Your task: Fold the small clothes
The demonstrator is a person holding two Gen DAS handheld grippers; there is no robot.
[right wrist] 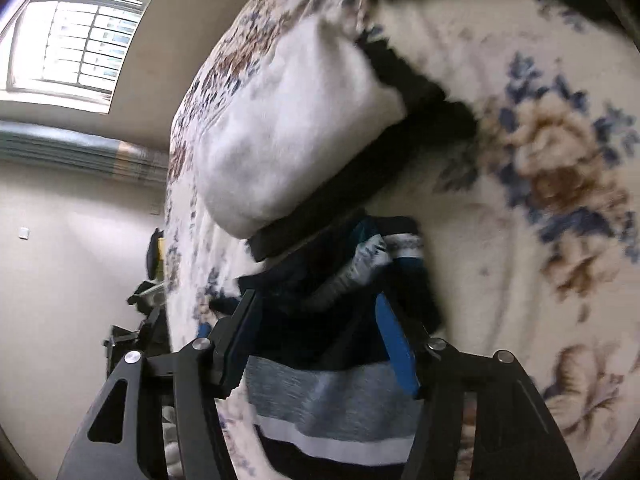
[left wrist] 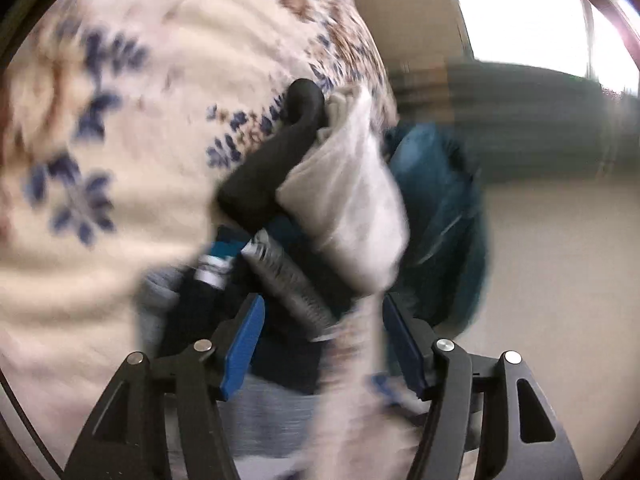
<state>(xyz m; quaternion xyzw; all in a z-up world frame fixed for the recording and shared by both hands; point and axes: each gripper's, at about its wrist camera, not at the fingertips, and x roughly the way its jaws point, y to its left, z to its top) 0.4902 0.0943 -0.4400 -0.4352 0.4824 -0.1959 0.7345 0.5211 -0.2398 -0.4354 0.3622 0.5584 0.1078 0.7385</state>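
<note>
A folded garment with navy, grey and white stripes (right wrist: 328,400) lies on the floral bedspread (right wrist: 540,160), right under my right gripper (right wrist: 316,300). Its blue pads stand apart on either side of the cloth without pressing it. My left gripper (left wrist: 323,304) is open too, over the same garment's grey part (left wrist: 280,412), with a blurred pale strip of cloth hanging near its right finger. Beyond lie small striped rolled pieces (left wrist: 288,276), a white folded cloth (left wrist: 352,200) resting on a black piece (left wrist: 272,168), and a teal garment (left wrist: 440,208).
The bedspread (left wrist: 100,120) fills the left of the left wrist view. The bed's edge runs down the left of the right wrist view, with a pale wall, a window (right wrist: 80,40) and dark clutter (right wrist: 152,280) on the floor past it.
</note>
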